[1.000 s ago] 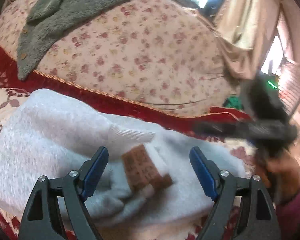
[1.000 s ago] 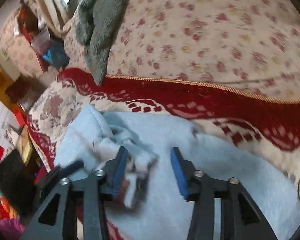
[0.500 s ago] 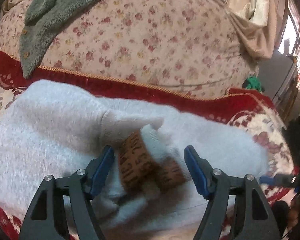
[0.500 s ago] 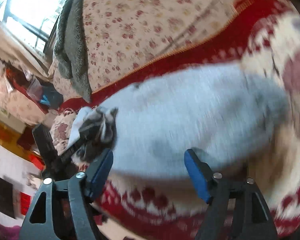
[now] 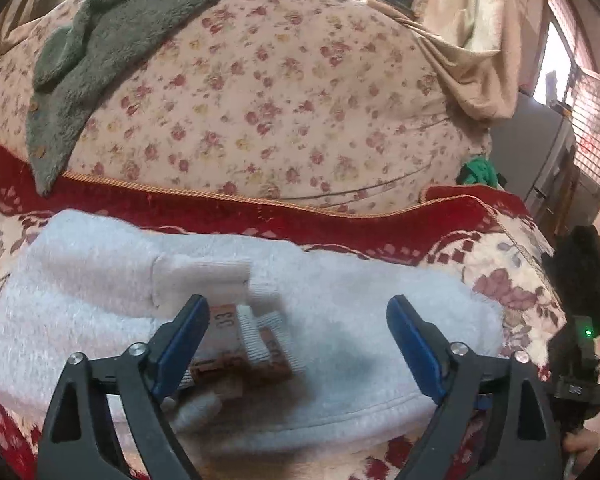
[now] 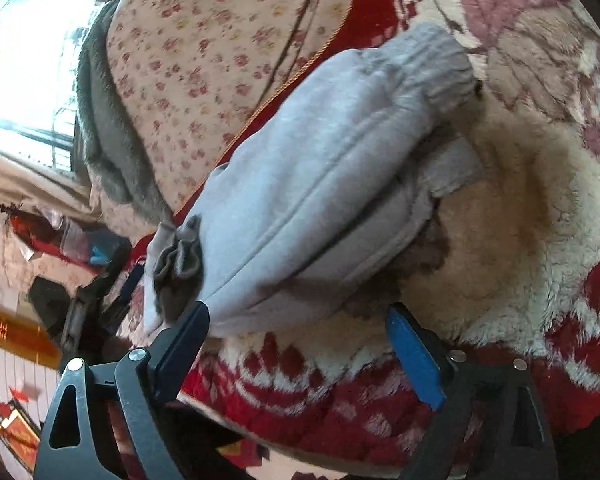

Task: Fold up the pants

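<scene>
The sofa [image 5: 500, 264] had a red and cream cover with leaf shapes. Its back cushion [image 5: 260, 100] was pale with small red flowers. A gray blanket [image 5: 100, 40] hung over the top of the cushion, at about 10 o'clock in the left view. A tan curtain [image 5: 472, 52] hung at about 2 o'clock.

The pants [image 5: 340, 320] were light gray and soft. They lay folded in a bundle on the sofa seat, in front of the cushion. In the left view they filled the middle and low part of the picture. A brown label [image 5: 228, 344] with letters showed on top, with white ribbed bands across it. In the right view the pants [image 6: 308, 184] ran from 8 o'clock up to 1 o'clock, with a ribbed cuff [image 6: 440, 68] at the far end and a bunched dark gray bit [image 6: 180, 264] at the near end.

The left tool [image 5: 296, 344] hung over the pants with its blue fingers [image 5: 412, 344] wide apart, holding nothing. The label sat just beside its left finger.

The right tool [image 6: 296, 340] was spread wide too, with nothing in it. It was at the near edge of the pants. Its left finger [image 6: 184, 344] looked to be touching or just under that edge.

The right tool [image 5: 576, 360] also showed at 4 o'clock in the left view, black with a green light.
</scene>
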`<state>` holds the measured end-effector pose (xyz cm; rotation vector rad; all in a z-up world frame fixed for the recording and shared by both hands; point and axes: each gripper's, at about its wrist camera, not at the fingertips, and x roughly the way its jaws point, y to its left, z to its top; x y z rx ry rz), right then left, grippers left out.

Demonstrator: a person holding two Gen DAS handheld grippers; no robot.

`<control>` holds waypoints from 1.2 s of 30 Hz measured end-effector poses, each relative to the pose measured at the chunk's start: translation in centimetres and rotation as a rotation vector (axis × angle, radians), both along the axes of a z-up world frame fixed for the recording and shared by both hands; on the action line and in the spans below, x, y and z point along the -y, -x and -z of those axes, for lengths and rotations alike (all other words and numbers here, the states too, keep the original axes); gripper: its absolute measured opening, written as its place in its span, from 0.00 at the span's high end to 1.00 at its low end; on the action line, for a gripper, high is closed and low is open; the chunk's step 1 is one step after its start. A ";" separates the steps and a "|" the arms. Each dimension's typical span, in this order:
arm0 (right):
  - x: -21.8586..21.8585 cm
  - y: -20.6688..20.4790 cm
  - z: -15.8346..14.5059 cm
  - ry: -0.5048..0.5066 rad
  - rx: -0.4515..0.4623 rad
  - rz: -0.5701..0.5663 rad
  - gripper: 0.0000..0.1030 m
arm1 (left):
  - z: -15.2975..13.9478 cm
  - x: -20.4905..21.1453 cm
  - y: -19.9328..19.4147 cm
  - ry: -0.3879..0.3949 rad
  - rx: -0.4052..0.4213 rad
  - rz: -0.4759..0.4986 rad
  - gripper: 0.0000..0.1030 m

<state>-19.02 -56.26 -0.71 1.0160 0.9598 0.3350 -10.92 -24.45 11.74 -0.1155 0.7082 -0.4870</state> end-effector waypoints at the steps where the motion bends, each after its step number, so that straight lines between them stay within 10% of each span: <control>1: 0.0 -0.1 0.2 -0.013 0.004 0.010 0.09 | -0.1 0.3 -0.1 -0.006 -0.002 0.005 0.11; 21: -1.3 -2.3 1.1 0.052 0.169 0.027 0.07 | 3.4 15.6 -9.4 -0.100 -0.237 0.566 0.11; 36: -0.6 -3.0 1.6 -0.016 0.260 0.041 0.06 | 7.9 23.8 -12.5 -0.266 -0.326 0.792 0.11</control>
